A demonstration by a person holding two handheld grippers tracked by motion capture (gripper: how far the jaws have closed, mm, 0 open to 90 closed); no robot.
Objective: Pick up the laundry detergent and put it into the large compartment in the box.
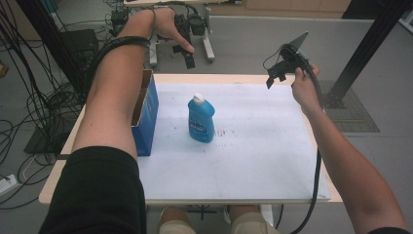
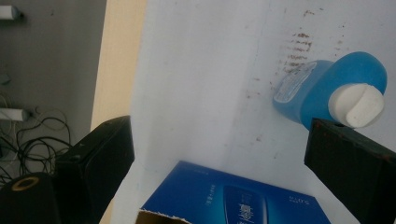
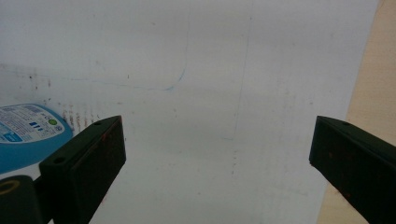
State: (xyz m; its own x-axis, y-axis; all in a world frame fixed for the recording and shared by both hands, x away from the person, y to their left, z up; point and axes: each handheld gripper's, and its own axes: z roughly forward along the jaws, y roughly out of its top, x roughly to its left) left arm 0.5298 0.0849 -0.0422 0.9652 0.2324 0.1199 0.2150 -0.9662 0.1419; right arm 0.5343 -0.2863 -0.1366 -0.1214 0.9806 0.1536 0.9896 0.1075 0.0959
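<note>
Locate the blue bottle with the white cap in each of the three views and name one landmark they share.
High view: the blue bottle stands upright at the table's centre, right of the blue box.
Left gripper view: upper right, seen from above its white cap, behind the box.
Right gripper view: its label at the left edge.
Shared landmark: the brown-speckled white sheet beside the bottle.

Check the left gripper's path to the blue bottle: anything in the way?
Nothing visible. The left gripper hangs open above the far table edge; bare white table lies between it and the upright blue bottle. The open blue box stands apart, left of the bottle.
</note>
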